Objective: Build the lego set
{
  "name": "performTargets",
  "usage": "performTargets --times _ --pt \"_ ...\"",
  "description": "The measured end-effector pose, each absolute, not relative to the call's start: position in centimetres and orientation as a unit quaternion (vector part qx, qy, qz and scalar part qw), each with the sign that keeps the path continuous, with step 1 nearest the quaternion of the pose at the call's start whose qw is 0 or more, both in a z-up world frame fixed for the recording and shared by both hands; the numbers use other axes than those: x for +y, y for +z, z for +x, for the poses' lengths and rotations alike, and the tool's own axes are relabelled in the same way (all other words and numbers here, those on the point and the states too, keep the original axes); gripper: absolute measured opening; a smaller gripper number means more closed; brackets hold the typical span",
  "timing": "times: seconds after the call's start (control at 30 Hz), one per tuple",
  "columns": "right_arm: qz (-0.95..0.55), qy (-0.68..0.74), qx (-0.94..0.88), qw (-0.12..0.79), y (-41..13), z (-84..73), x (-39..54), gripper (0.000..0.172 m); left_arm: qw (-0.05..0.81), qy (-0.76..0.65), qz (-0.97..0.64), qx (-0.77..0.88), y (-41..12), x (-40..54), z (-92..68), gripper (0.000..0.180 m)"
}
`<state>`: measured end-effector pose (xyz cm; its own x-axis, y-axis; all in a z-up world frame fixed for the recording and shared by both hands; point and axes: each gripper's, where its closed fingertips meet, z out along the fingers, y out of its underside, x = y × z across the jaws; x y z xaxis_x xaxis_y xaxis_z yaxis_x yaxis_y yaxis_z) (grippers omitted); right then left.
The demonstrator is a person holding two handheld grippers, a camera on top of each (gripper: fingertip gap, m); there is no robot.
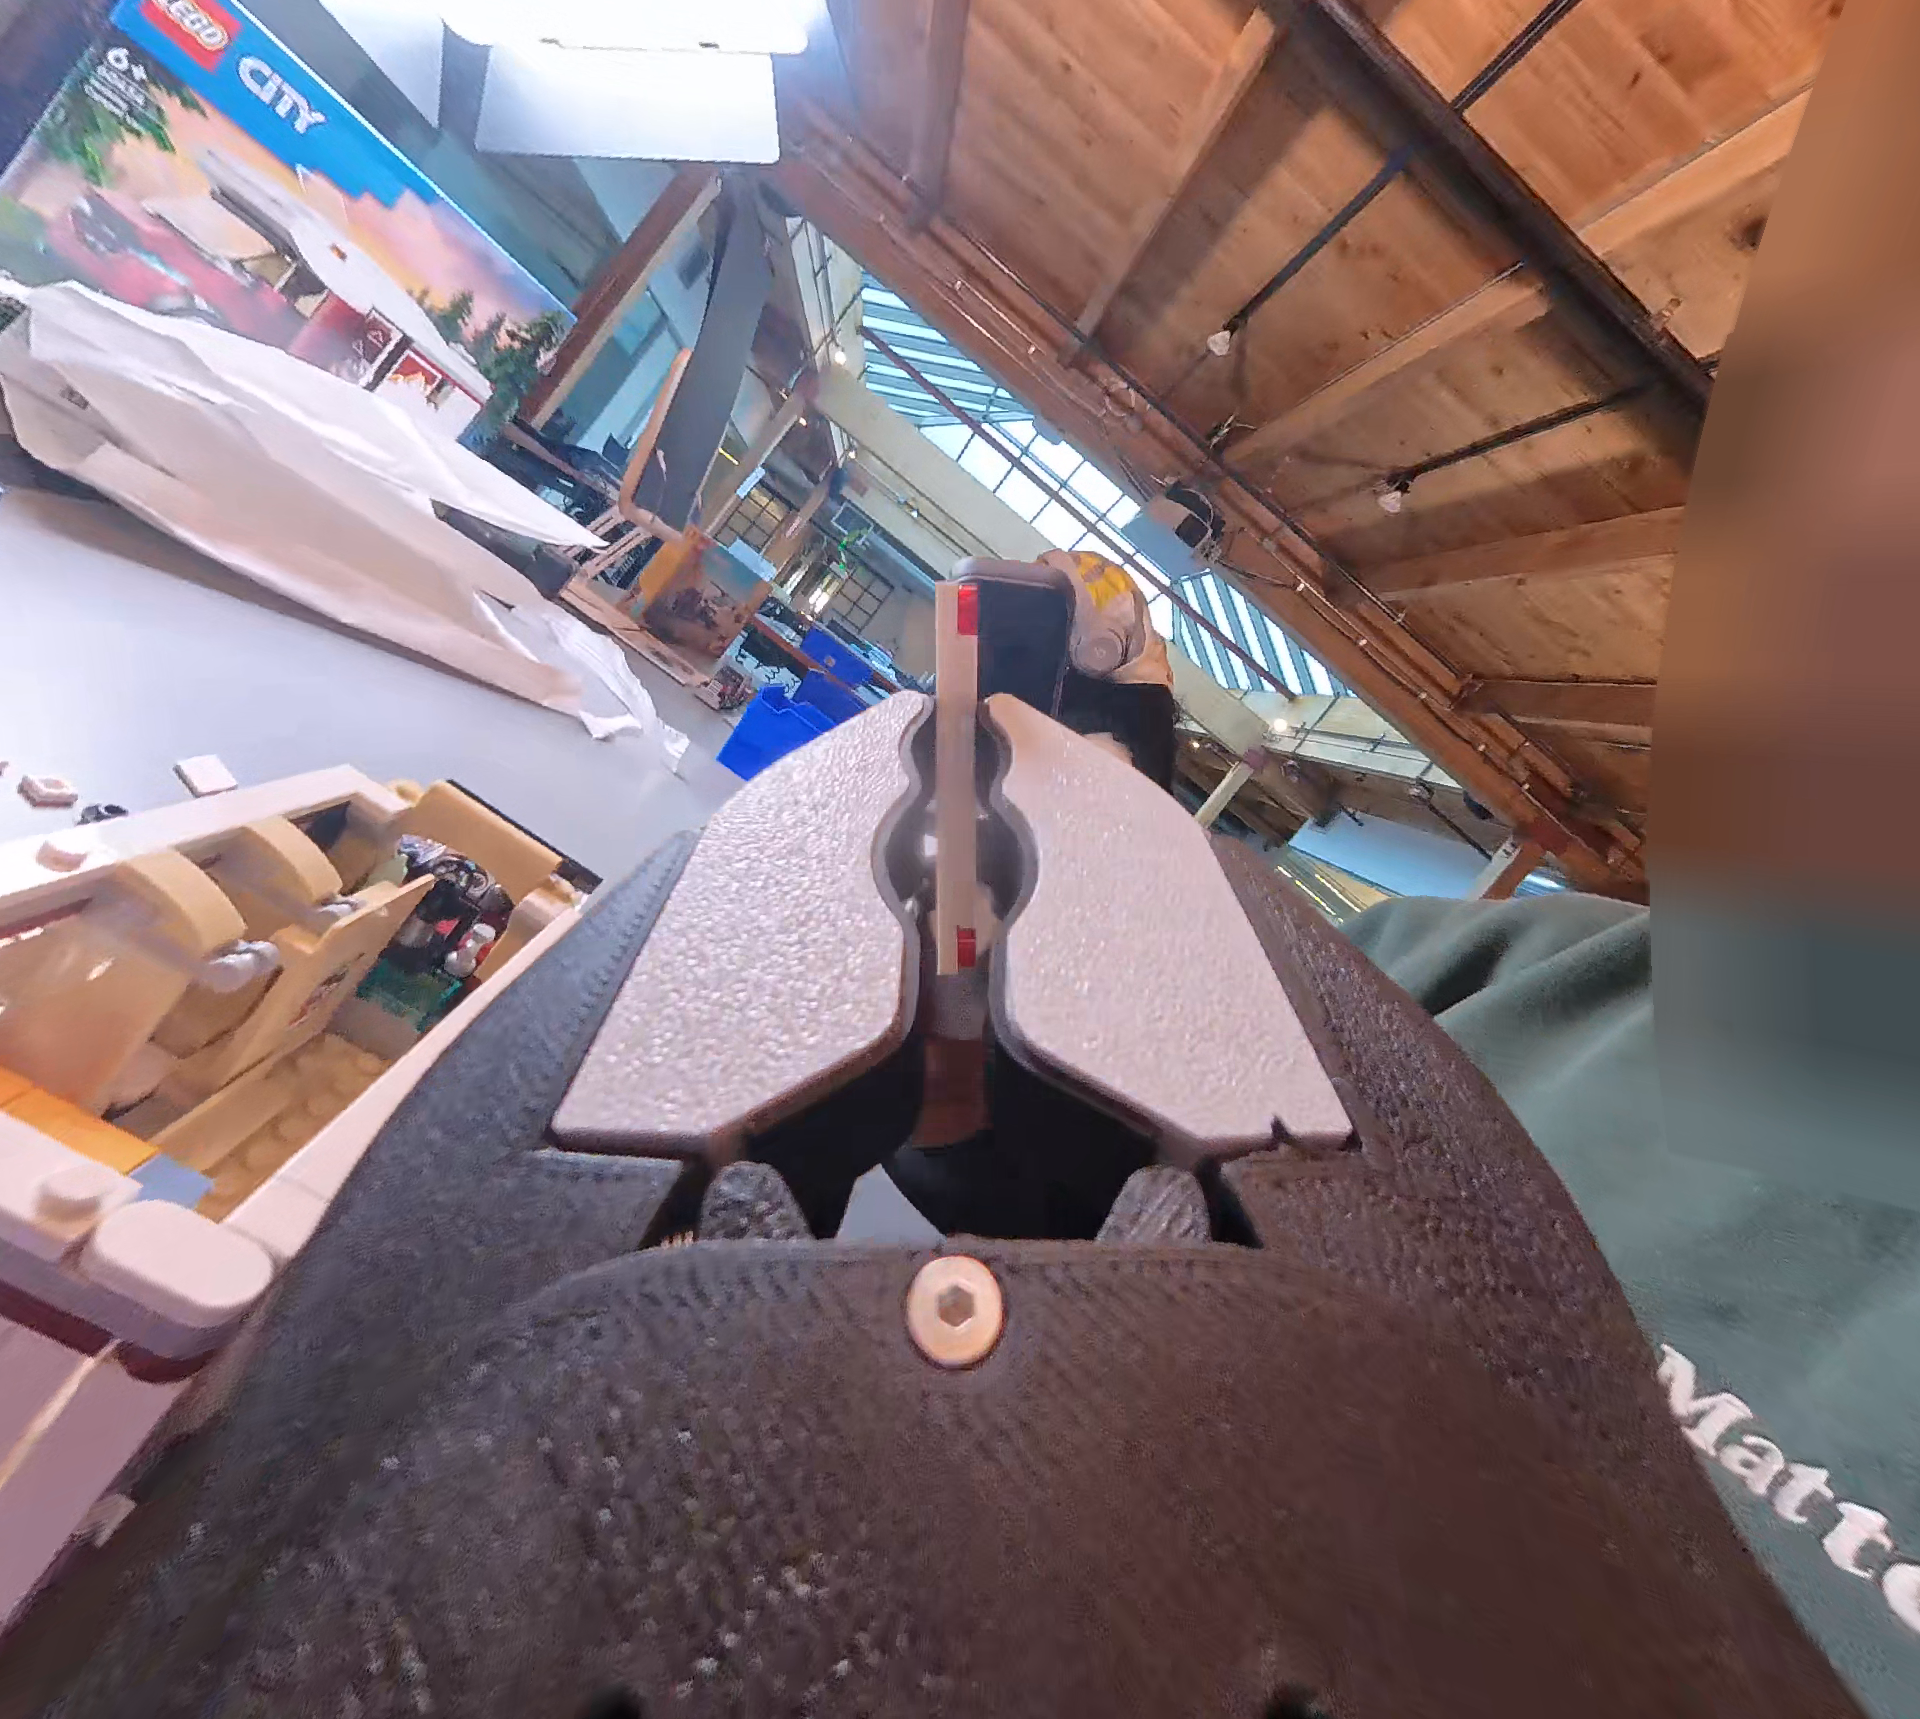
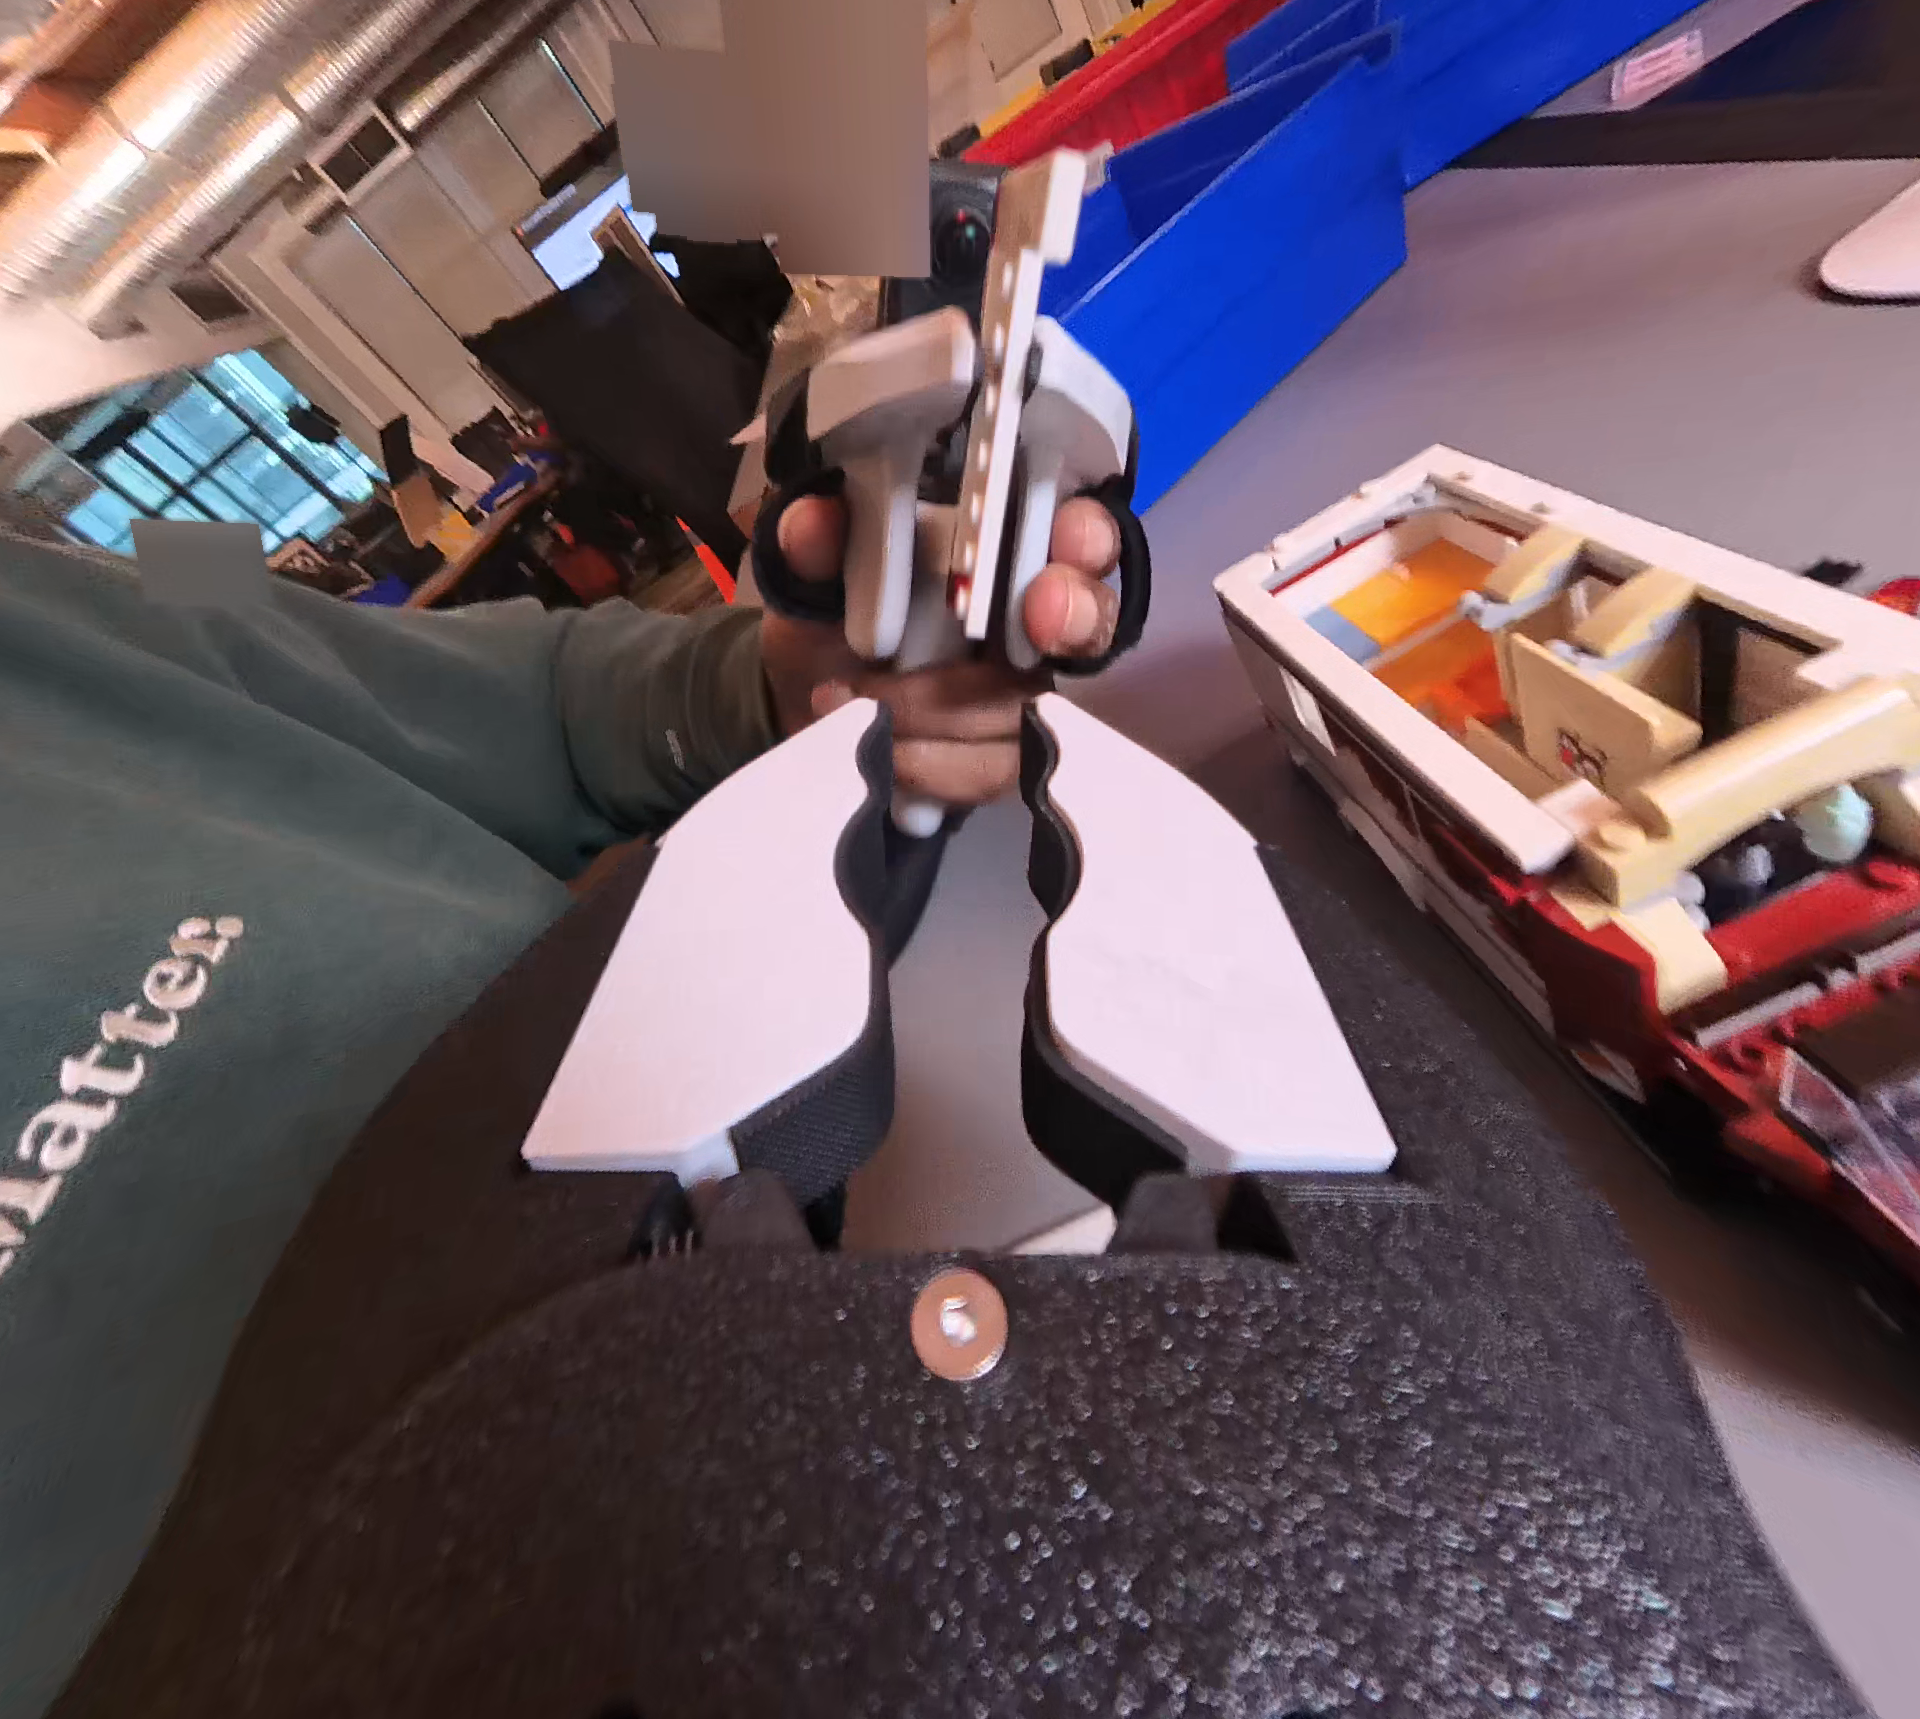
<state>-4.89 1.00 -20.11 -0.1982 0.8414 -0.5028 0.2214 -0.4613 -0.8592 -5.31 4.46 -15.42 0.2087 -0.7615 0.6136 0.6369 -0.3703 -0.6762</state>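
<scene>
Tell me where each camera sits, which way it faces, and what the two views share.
Left wrist view: sits on the left gripper, tilted up toward wooden ceiling beams; its fingers clamp a thin white plate; a green sleeve shows.
Right wrist view: sits on the right gripper, jaws open with nothing between them, facing the person's hand holding the other gripper above the grey table.
Shared: the white plate, the brick-built van, the green top.

Grey table (image 2: 1558, 381) with brick van (image 2: 1621, 776)
</scene>
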Motion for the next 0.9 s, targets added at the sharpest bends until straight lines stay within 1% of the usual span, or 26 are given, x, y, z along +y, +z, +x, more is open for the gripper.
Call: performTargets --times 0.1,0.17,0.3,0.4,0.47,0.53,0.6,0.63,0.7,0.73,0.77,0.9 --pt "-0.573 0.633 -0.451 0.258 -19.3 -5.9 1.2 0.017 0.565 -0.617 -0.544 0.065 -15.5 4.4 -5.1 0.006" --pt "-0.573 0.631 -0.451 0.265 -19.2 -6.0 1.8 0.005 0.564 -0.614 -0.548 0.067 -15.8 4.4 -5.2 0.006" --pt "-0.585 0.616 -0.481 0.217 -19.7 -4.6 2.2 0.004 0.548 -0.594 -0.582 0.090 -17.0 4.2 -5.0 0.008" --pt "-0.614 0.608 -0.490 0.113 -20.6 -3.0 2.1 0.004 0.505 -0.586 -0.624 0.111 -18.6 3.8 -3.9 0.010" --pt "-0.629 0.596 -0.494 0.076 -21.2 -2.2 2.1 0.004 0.477 -0.596 -0.638 0.100 -19.4 3.7 -3.2 0.009" --pt "-0.639 0.583 -0.497 0.071 -21.6 -1.9 2.4 0.004 0.449 -0.608 -0.651 0.076 -20.0 3.7 -2.9 0.008" --pt "-0.634 0.578 -0.504 0.095 -21.5 -1.8 2.7 0.004 0.429 -0.626 -0.650 0.043 -20.1 3.7 -2.9 0.007" --pt "-0.628 0.561 -0.526 0.118 -21.8 -1.5 2.8 0.007 0.427 -0.627 -0.650 0.026 -20.3 3.8 -3.2 0.007" --pt "-0.607 0.484 -0.608 0.164 -23.6 -0.5 2.7 0.021 0.432 -0.624 -0.651 -0.001 -20.6 4.1 -4.1 0.006" --pt "-0.590 0.447 -0.650 0.172 -24.6 0.2 2.1 0.029 0.435 -0.623 -0.650 -0.013 -20.6 4.2 -4.6 0.006" --pt "-0.570 0.415 -0.689 0.167 -25.7 0.8 1.2 0.037 0.437 -0.622 -0.649 -0.022 -20.8 4.3 -5.0 0.006" --pt "-0.533 0.301 -0.781 0.121 -29.6 2.1 -1.5 0.059 0.444 -0.614 -0.651 -0.046 -21.2 4.9 -6.0 0.006"
